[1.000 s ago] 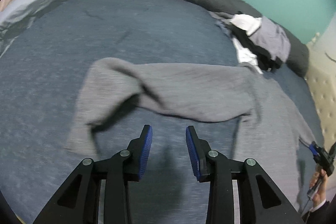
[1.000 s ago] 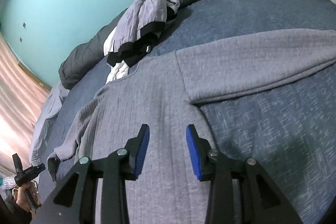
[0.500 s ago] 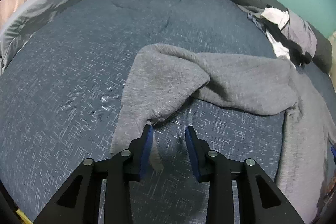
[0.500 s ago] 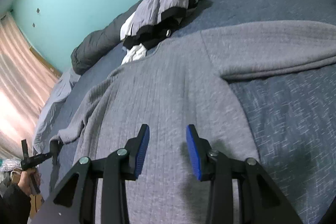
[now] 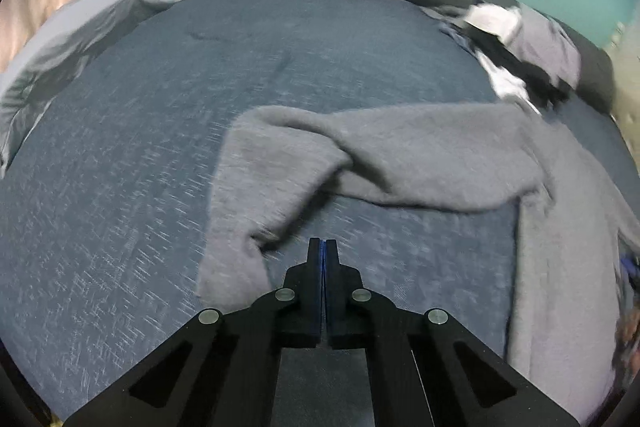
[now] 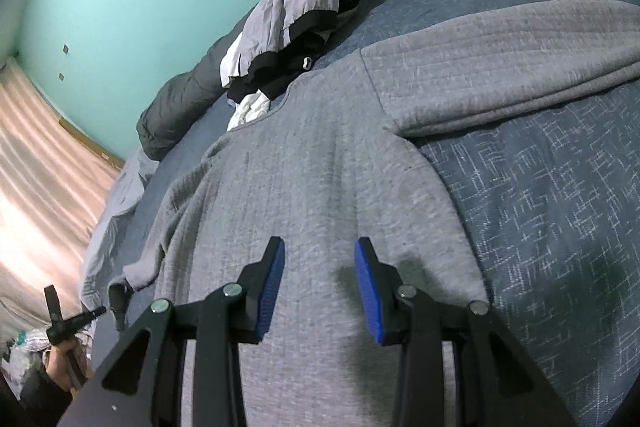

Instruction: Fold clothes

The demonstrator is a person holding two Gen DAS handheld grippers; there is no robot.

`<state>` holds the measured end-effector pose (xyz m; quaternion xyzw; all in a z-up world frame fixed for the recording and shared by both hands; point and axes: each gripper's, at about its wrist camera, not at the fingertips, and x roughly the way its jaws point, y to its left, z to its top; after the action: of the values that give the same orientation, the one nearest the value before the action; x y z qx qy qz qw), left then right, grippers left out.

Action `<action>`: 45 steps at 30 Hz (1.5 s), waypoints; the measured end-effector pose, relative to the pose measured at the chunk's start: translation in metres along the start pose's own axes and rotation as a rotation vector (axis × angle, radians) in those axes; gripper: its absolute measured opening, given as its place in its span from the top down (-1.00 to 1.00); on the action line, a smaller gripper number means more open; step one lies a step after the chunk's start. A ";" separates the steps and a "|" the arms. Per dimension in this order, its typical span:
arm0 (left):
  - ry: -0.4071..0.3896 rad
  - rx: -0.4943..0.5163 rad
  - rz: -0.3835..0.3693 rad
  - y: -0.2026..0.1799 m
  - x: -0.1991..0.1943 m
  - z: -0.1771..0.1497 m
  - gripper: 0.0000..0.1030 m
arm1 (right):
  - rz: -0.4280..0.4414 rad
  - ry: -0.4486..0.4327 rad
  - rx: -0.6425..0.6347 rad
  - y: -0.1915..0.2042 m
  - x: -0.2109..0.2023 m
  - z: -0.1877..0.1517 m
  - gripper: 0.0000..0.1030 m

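Left wrist view: left gripper (image 5: 323, 247) pressed together on nothing, just right of the grey sweater (image 5: 420, 155) sleeve, which lies folded across the blue bedspread (image 5: 120, 155).

Right wrist view: right gripper (image 6: 320, 267) spread, empty, over the sweater's body, likely readying a fold.

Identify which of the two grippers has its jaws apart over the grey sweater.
The right gripper: its blue pads stand apart above the grey sweater. The left gripper is shut, pads together.

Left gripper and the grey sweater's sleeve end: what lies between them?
Only bare blue bedcover. In the left wrist view the shut left gripper sits just right of the sleeve, no cloth between its pads.
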<state>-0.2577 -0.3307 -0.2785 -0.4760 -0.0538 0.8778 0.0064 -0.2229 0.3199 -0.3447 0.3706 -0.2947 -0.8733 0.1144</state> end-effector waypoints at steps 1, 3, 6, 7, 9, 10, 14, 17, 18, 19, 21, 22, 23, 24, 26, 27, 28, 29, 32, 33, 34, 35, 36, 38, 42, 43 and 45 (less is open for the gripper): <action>-0.003 0.001 0.006 0.000 0.000 0.000 0.99 | 0.000 -0.004 -0.008 0.002 -0.001 0.000 0.29; -0.020 -0.016 0.026 0.005 -0.002 0.003 0.98 | -0.002 -0.011 -0.023 0.004 -0.003 0.001 0.29; -0.061 -0.159 -0.003 0.035 0.000 0.011 0.98 | -0.003 -0.012 -0.016 0.004 -0.003 0.001 0.29; -0.074 -0.209 -0.014 0.045 0.001 0.013 0.98 | -0.002 -0.010 -0.006 0.002 -0.002 0.001 0.29; -0.077 -0.254 -0.004 0.058 0.006 0.017 0.97 | 0.001 -0.007 0.016 -0.001 -0.001 0.000 0.29; -0.066 -0.266 0.011 0.063 0.012 0.017 0.96 | 0.001 -0.006 0.020 -0.001 -0.001 0.000 0.29; -0.013 -0.297 0.073 0.078 0.038 0.015 0.58 | -0.001 -0.005 0.016 0.000 0.000 0.001 0.29; 0.034 -0.312 0.057 0.081 0.053 0.008 -0.07 | -0.001 -0.009 0.013 0.001 0.001 0.001 0.29; 0.050 -0.310 0.052 0.081 0.058 0.005 -0.16 | 0.001 -0.007 0.014 0.001 0.001 0.000 0.29; 0.066 -0.308 0.047 0.081 0.063 0.002 -0.16 | 0.006 -0.003 0.015 0.002 0.002 -0.001 0.29; 0.073 -0.272 0.067 0.075 0.066 0.001 -0.15 | 0.012 0.006 0.015 0.003 0.005 -0.004 0.29; 0.075 -0.248 0.082 0.072 0.067 0.001 -0.12 | 0.010 0.012 0.012 0.004 0.007 -0.004 0.29; 0.077 -0.236 0.088 0.069 0.067 0.002 0.05 | 0.009 0.014 0.011 0.004 0.007 -0.005 0.29; 0.078 -0.231 0.082 0.068 0.067 0.002 0.34 | 0.009 0.015 0.011 0.005 0.008 -0.005 0.29; 0.078 -0.216 0.070 0.065 0.065 0.004 0.63 | 0.008 0.014 0.017 0.004 0.008 -0.005 0.29; 0.079 -0.204 0.070 0.063 0.064 0.005 0.77 | 0.008 0.014 0.021 0.003 0.007 -0.005 0.29; 0.074 -0.184 0.076 0.060 0.062 0.006 0.78 | 0.009 0.012 0.025 0.002 0.007 -0.005 0.29; 0.067 -0.160 0.083 0.057 0.058 0.007 0.79 | 0.010 0.011 0.028 0.001 0.006 -0.005 0.29; 0.051 -0.101 0.122 0.055 0.043 0.015 0.80 | 0.013 0.004 0.032 0.000 0.003 -0.004 0.29; 0.046 -0.083 0.139 0.056 0.036 0.017 0.80 | 0.014 0.003 0.031 -0.001 0.003 -0.004 0.29; 0.041 -0.066 0.156 0.057 0.030 0.020 0.80 | 0.015 0.003 0.030 -0.001 0.002 -0.004 0.29; 0.038 -0.059 0.171 0.062 0.025 0.023 0.80 | 0.016 0.004 0.031 -0.001 0.002 -0.004 0.29; 0.036 -0.056 0.186 0.068 0.019 0.026 0.80 | 0.016 0.005 0.031 -0.001 0.003 -0.004 0.29; 0.028 -0.068 0.229 0.087 0.006 0.031 0.80 | 0.016 0.006 0.032 -0.001 0.003 -0.004 0.29; 0.031 -0.093 0.286 0.116 -0.004 0.040 0.80 | 0.016 0.004 0.026 0.001 0.002 -0.004 0.29; 0.037 -0.092 0.300 0.121 -0.005 0.040 0.80 | 0.015 0.004 0.024 0.001 0.002 -0.004 0.29; 0.050 -0.094 0.322 0.132 -0.004 0.043 0.80 | 0.011 0.004 0.021 0.002 0.003 -0.004 0.29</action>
<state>-0.2857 -0.4664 -0.2653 -0.4997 -0.0176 0.8520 -0.1549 -0.2219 0.3151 -0.3473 0.3720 -0.3057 -0.8687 0.1161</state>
